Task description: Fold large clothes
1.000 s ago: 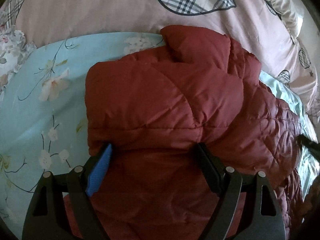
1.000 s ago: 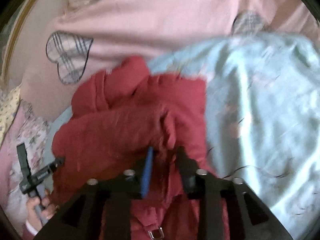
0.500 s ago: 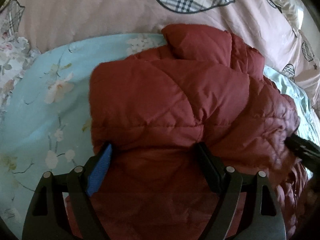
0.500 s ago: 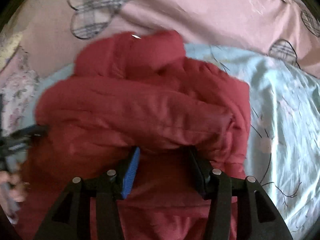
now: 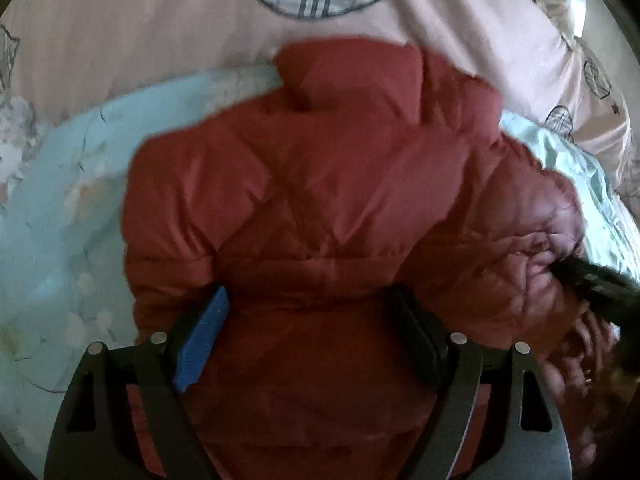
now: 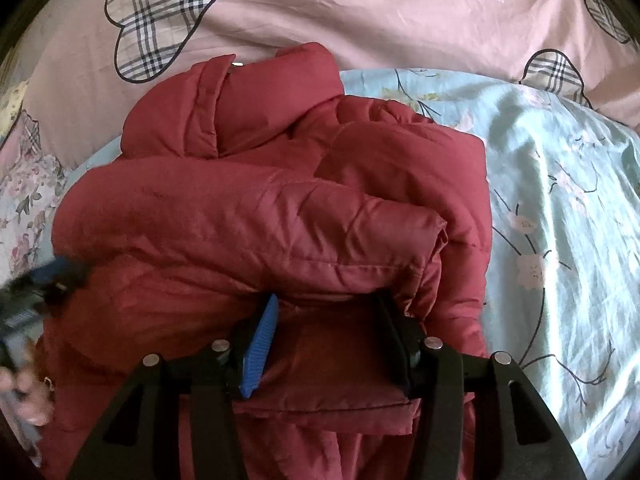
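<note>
A dark red quilted puffer jacket (image 5: 312, 208) lies folded over on a pale blue floral sheet (image 5: 60, 208). My left gripper (image 5: 312, 300) is open, its fingers spread wide with the jacket's folded edge between them. My right gripper (image 6: 326, 308) is open too, its fingers either side of the jacket's lower fold (image 6: 256, 232). The right gripper shows at the right edge of the left wrist view (image 5: 592, 280), pressed into the jacket's side. The left gripper shows blurred at the left edge of the right wrist view (image 6: 44, 280). The collar (image 6: 248, 100) points to the far side.
A pink duvet with plaid hearts (image 6: 360, 12) lies bunched behind the jacket. The blue floral sheet (image 6: 560, 240) spreads to the right. A floral pillow (image 6: 24, 184) sits at the far left. The person's hand (image 6: 24, 396) holds the other gripper.
The right gripper opened from nearly shut and swung over the jacket, which now lies folded. The left gripper stayed open and moved slightly forward over the jacket.
</note>
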